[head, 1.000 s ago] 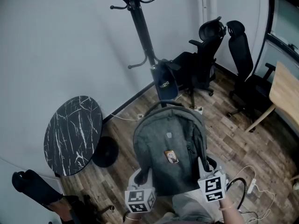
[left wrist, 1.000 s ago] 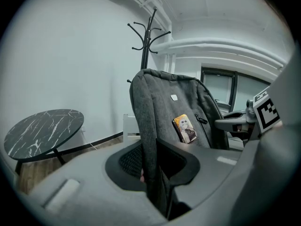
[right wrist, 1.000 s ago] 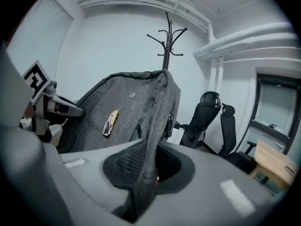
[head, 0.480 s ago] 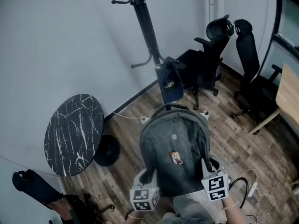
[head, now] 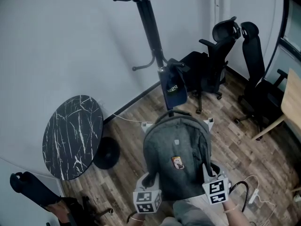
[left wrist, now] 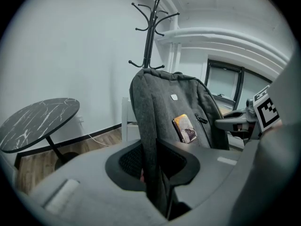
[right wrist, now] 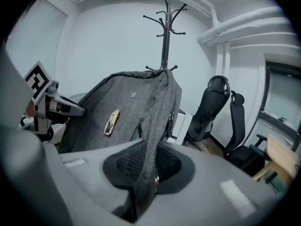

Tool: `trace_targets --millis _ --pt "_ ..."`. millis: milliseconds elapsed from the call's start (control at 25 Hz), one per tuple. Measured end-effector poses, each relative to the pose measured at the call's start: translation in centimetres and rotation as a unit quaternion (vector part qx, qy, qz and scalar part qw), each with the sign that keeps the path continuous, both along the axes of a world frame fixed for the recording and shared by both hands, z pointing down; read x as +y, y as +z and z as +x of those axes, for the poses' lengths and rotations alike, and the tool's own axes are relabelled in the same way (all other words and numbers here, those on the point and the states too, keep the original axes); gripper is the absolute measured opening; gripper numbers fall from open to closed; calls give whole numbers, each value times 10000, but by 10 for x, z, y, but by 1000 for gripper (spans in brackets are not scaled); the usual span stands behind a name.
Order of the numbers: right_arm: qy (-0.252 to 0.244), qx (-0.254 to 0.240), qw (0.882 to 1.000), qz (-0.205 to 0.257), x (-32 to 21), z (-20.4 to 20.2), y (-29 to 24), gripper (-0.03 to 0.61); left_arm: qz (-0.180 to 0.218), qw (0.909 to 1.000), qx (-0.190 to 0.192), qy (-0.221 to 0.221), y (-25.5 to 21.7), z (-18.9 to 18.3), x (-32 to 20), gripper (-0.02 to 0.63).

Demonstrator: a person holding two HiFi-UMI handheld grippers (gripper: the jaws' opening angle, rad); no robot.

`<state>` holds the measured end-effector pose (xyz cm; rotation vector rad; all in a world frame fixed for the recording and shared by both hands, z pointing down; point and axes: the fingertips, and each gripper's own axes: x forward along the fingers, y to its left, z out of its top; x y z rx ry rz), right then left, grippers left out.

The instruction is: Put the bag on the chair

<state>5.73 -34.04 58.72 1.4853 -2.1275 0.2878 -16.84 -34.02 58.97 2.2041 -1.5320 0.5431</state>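
A grey backpack (head: 176, 154) with a small picture tag on its front hangs between my two grippers, above the wood floor. My left gripper (head: 148, 179) is shut on the fabric of its left edge (left wrist: 148, 140), which runs down between the pads. On the other side my right gripper (head: 207, 169) is shut on the bag's right edge (right wrist: 153, 140). White frame parts (head: 146, 125) show just past the bag on both sides; the left gripper view shows them as a white upright (left wrist: 125, 119) behind the bag. Two black office chairs (head: 214, 62) stand at the far right.
A black coat rack (head: 151, 32) stands beyond the backpack with a dark blue bag (head: 173, 88) hung on it. A round marble table (head: 73, 135) is at the left. A wooden desk corner (head: 294, 100) and floor cables with a power strip (head: 254, 194) lie to the right.
Both grippers have come down together with the grey backpack held between them; it now hangs lower, nearer the white frame parts. The grips are unchanged.
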Motion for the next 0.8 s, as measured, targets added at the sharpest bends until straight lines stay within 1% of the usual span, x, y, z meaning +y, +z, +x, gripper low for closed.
trace_targets --millis 280,800 --pt "128 20 9999 -22 -16 8 24 51 -52 9999 -38 -141 21 7 -14 74" --pt "197 -4 9998 -95 -33 9 60 51 -223 9989 -129 -395 60 7 -36 75"
